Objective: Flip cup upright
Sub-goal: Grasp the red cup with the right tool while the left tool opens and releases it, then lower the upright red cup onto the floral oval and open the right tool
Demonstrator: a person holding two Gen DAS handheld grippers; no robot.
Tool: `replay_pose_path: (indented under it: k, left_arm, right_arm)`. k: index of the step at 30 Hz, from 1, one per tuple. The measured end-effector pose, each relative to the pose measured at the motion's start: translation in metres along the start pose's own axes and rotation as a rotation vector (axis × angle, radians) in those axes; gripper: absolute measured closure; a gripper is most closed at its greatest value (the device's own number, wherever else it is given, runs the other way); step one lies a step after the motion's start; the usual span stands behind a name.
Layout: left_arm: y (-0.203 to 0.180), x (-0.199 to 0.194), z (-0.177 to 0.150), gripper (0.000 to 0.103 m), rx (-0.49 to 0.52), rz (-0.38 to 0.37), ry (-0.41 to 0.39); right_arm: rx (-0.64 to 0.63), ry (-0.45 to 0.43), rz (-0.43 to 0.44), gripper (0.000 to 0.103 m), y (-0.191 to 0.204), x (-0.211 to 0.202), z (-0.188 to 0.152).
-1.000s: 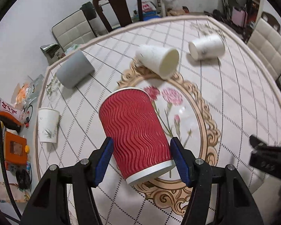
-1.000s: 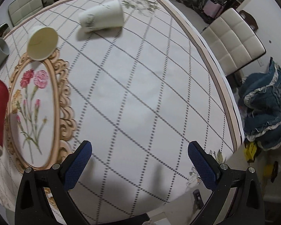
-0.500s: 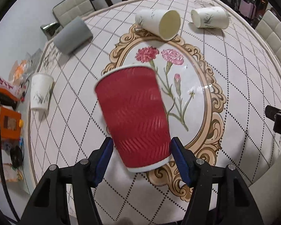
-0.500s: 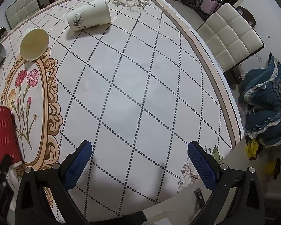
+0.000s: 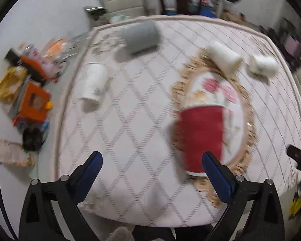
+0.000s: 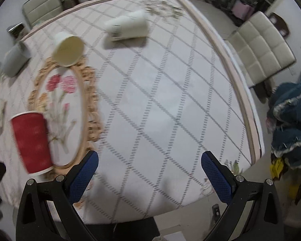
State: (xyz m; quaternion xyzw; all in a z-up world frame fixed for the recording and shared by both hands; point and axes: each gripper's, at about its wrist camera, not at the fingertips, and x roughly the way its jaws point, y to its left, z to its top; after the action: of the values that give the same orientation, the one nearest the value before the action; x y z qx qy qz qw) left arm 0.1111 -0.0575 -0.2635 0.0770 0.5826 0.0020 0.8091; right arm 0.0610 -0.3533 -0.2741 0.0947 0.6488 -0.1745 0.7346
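The red ribbed paper cup (image 5: pixel 202 138) stands upright, mouth up, on the table at the near edge of the flower medallion; it also shows in the right wrist view (image 6: pixel 33 140). My left gripper (image 5: pixel 151 164) is open and empty, pulled back to the left of the cup, with its right finger (image 5: pixel 216 172) just in front of the cup's base. My right gripper (image 6: pixel 149 167) is open and empty over the near right part of the table. Both views are motion-blurred.
Several other cups lie on their sides: a grey one (image 5: pixel 140 37), a white one (image 5: pixel 93 83), a cream one (image 5: pixel 224 58) and a white printed one (image 5: pixel 263 65). Clutter lies on the floor at left (image 5: pixel 32 100). A cream chair (image 6: pixel 260 48) stands by the table's right edge.
My left gripper let go of the red cup, opened wide and swung left and back. The cup now stands upright on the table. The right gripper shifted slightly.
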Motion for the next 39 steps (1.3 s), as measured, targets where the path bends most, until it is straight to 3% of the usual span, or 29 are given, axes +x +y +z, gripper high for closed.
replay_pose_path:
  k: [6,14,20,32,35,39]
  left_arm:
    - [0.054,0.017,0.0,0.001,-0.057,0.108,0.031]
    - [0.1,0.054,-0.016,0.001,-0.171,0.112,0.158]
    - [0.121,0.084,-0.038,0.001,-0.201,0.16,0.237]
    - [0.122,0.098,-0.046,0.001,-0.167,0.167,0.284]
    - [0.119,0.096,-0.044,0.001,-0.154,0.166,0.287]
    - [0.114,0.095,-0.04,0.001,-0.127,0.168,0.292]
  right_arm:
    - [-0.084,-0.002,0.076,0.0,0.048,-0.029,0.004]
    - [-0.214,0.072,0.16,0.008,0.136,-0.027,0.006]
    - [-0.314,0.126,0.151,0.014,0.187,-0.011,0.01]
    - [-0.375,0.218,0.086,0.022,0.223,0.032,0.023]
    - [-0.371,0.252,0.106,0.029,0.225,0.041,0.022]
    - [-0.363,0.242,0.119,0.029,0.223,0.043,0.02]
